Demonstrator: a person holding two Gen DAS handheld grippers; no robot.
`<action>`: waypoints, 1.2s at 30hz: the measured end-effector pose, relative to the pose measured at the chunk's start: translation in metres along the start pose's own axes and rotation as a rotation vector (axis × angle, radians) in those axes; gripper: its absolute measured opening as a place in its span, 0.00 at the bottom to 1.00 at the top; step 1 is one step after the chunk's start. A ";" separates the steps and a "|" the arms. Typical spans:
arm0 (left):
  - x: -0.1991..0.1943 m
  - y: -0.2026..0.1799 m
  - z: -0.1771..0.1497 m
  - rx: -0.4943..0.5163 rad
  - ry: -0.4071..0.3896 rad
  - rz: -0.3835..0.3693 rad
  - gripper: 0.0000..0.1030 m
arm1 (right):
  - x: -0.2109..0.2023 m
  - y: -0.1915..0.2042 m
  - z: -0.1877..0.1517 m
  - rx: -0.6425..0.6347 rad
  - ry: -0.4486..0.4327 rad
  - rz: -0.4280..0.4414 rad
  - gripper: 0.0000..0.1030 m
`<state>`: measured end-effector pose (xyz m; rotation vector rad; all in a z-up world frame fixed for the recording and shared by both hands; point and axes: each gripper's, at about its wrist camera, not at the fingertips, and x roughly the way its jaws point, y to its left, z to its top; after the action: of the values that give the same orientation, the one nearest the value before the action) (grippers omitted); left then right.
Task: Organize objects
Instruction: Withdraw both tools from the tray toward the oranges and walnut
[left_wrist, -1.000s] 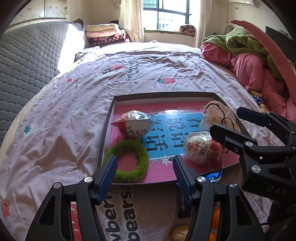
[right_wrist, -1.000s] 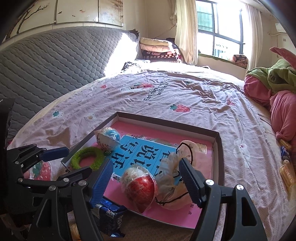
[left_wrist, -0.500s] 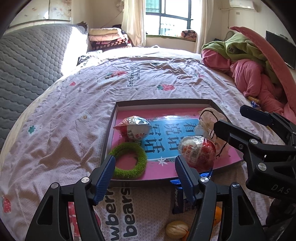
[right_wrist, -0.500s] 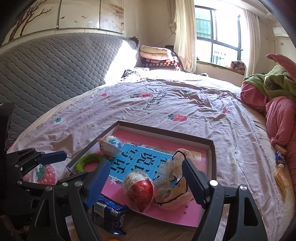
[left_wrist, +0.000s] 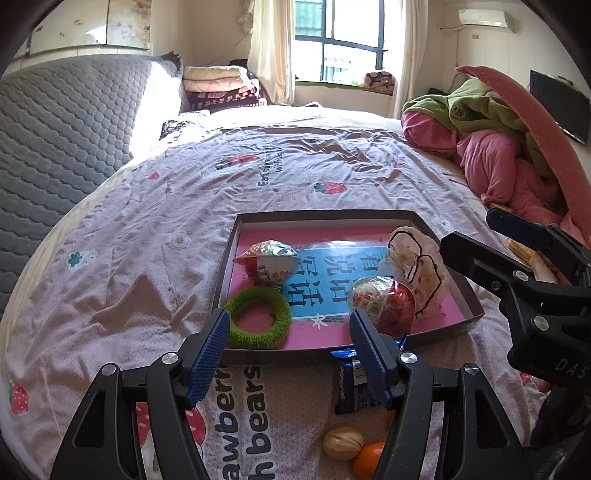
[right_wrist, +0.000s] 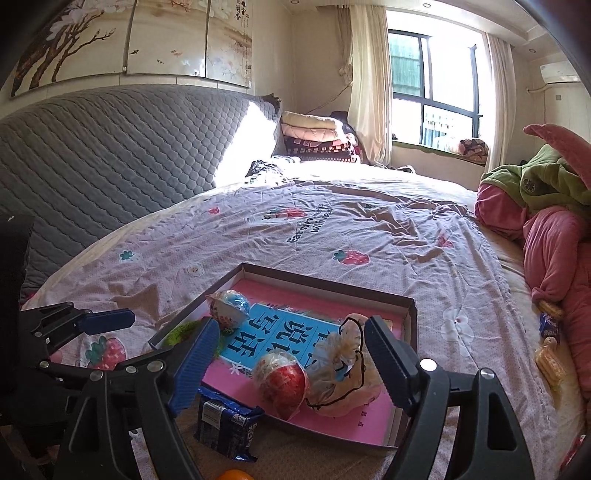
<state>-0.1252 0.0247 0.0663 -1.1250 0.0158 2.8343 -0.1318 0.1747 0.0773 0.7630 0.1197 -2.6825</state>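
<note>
A shallow pink-lined box (left_wrist: 469, 295) (right_wrist: 409, 306) lies on the bed. In it are a green ring (left_wrist: 258, 322), a blue-topped wrapped egg (left_wrist: 266, 259) (right_wrist: 228, 307), a red wrapped egg (left_wrist: 384, 303) (right_wrist: 283, 384) and a pale pouch (left_wrist: 417, 254) (right_wrist: 343, 354). A blue snack packet (left_wrist: 351, 387) (right_wrist: 227, 424), a walnut (left_wrist: 342, 442) and an orange (left_wrist: 367, 458) lie on the bedsheet in front of the box. My left gripper (left_wrist: 290, 334) is open and empty, short of the box. My right gripper (right_wrist: 291, 343) is open and empty above the box's near edge.
A grey quilted headboard (right_wrist: 110, 155) runs along the left. Pink and green bedding (left_wrist: 491, 147) is piled at the right. Folded blankets (right_wrist: 314, 136) sit by the window. Small snack packets (right_wrist: 550, 354) lie at the right bed edge.
Both grippers have pulled back and up from the box. The packet, walnut and orange in front of the box have come into view. Both stay open.
</note>
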 end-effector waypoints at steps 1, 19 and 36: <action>-0.002 0.000 -0.001 -0.004 -0.003 -0.002 0.67 | -0.002 0.000 0.000 -0.001 -0.004 0.000 0.78; -0.023 -0.007 -0.017 0.039 -0.020 0.016 0.67 | -0.029 0.006 -0.007 -0.004 -0.052 -0.036 0.79; -0.034 -0.004 -0.028 0.040 -0.020 0.003 0.67 | -0.041 0.008 -0.038 0.016 -0.020 -0.058 0.79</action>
<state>-0.0811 0.0248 0.0692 -1.0900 0.0719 2.8338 -0.0778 0.1868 0.0668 0.7487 0.1175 -2.7483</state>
